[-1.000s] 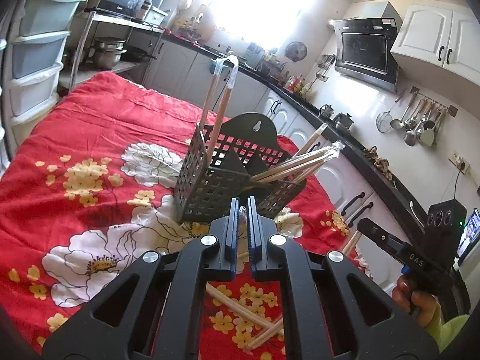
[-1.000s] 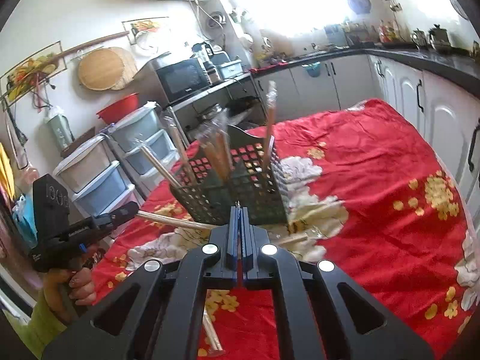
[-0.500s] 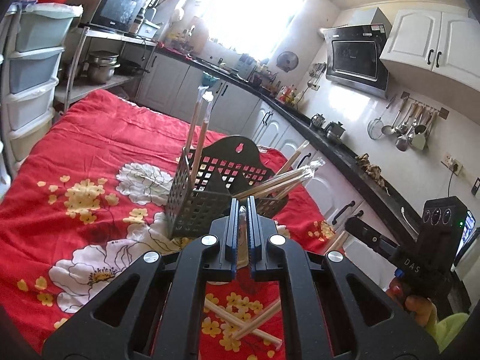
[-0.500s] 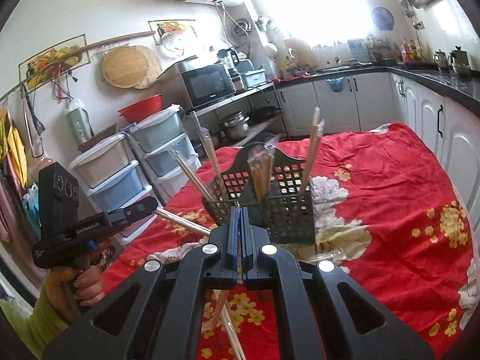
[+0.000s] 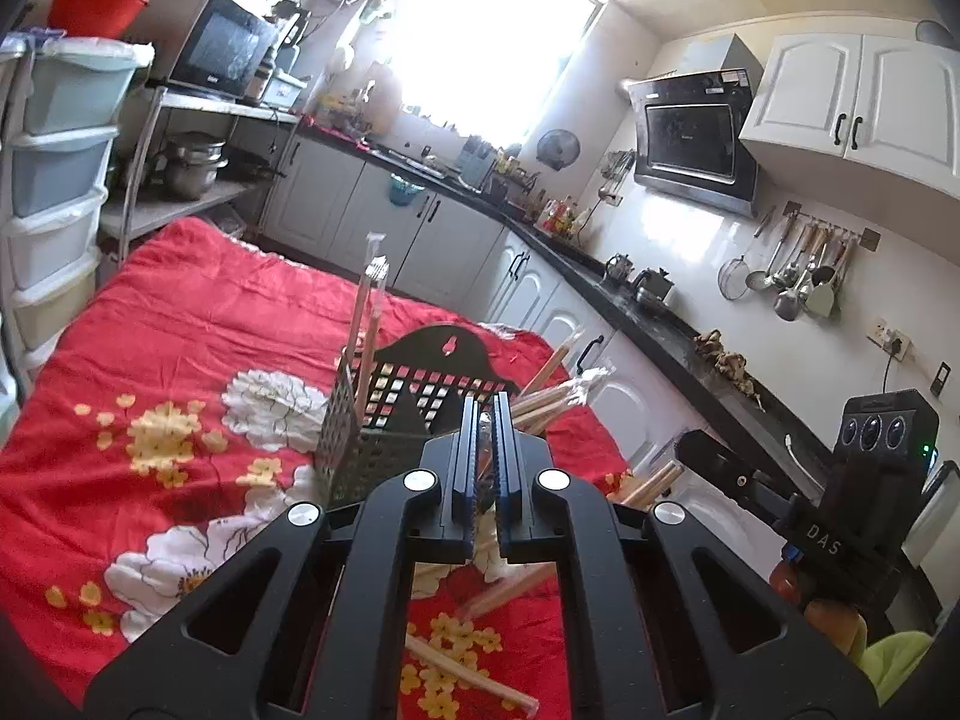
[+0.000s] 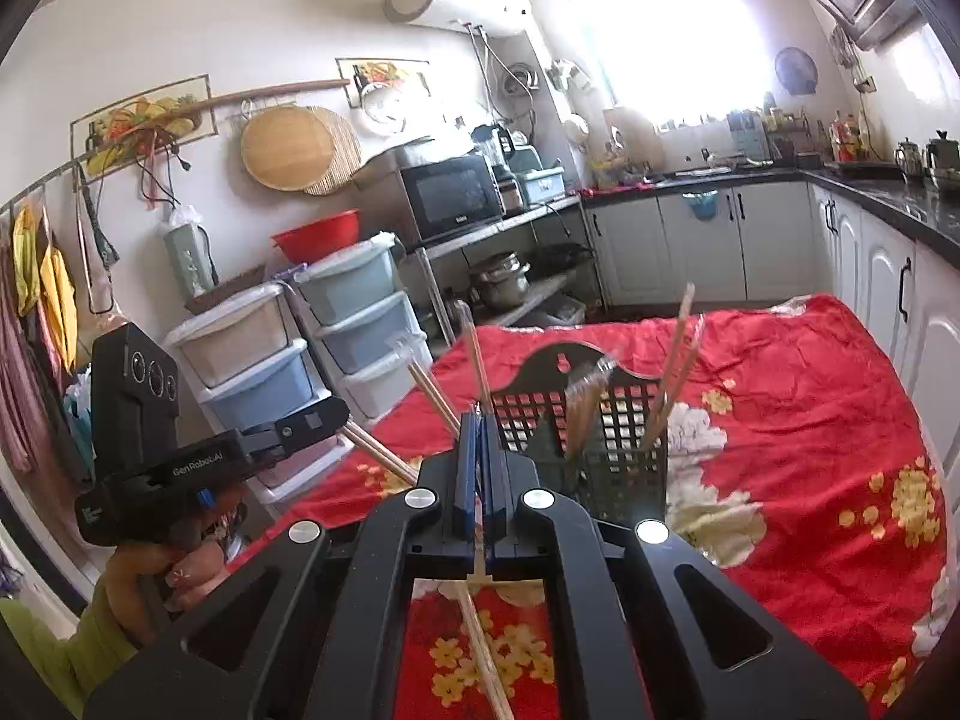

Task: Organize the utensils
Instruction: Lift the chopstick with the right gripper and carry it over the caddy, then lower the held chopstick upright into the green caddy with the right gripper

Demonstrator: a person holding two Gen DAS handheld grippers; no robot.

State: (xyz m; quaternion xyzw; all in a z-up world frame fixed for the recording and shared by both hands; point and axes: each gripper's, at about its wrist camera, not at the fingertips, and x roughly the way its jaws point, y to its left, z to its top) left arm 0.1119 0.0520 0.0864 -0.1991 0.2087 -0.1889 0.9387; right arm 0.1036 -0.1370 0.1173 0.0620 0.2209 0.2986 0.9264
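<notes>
Kitchen, seen first from my left wrist camera. Red quilted cloth printed with white and yellow flowers (image 5: 180, 324) covers the work surface; soft, creased. White panelled cabinets run under a black stone counter (image 5: 654, 324) along the right wall, with metal ladles on a rail above. On the cloth stands the dark perforated plastic utensil caddy with an arched hanging back (image 5: 414, 408), upright, grid-walled. Pale wooden chopsticks in clear plastic sleeves (image 5: 369, 312) stand in its left compartment; others lean out to its right. Loose wrapped chopsticks lie flat on the cloth below my frame. My left gripper (image 5: 486, 414), black frame with blue pads, is pinched on a wrapped chopstick, a thin sliver showing between the pads. My right hand holds the other gripper at far right.

Right wrist camera: same red cloth (image 6: 810, 408), caddy (image 6: 606, 432) just beyond my fingers, chopsticks (image 6: 675, 354) sticking up from it at angles. Stacked pale blue plastic drawers (image 6: 354, 324), a black microwave on a metal shelf and a round woven tray on the white wall fill the left. My right gripper (image 6: 480, 426) is pressed onto one bare wooden chopstick (image 6: 480, 624), which runs down between the arms. My left gripper (image 6: 324, 414) holds a pair (image 6: 375, 450) at left.
</notes>
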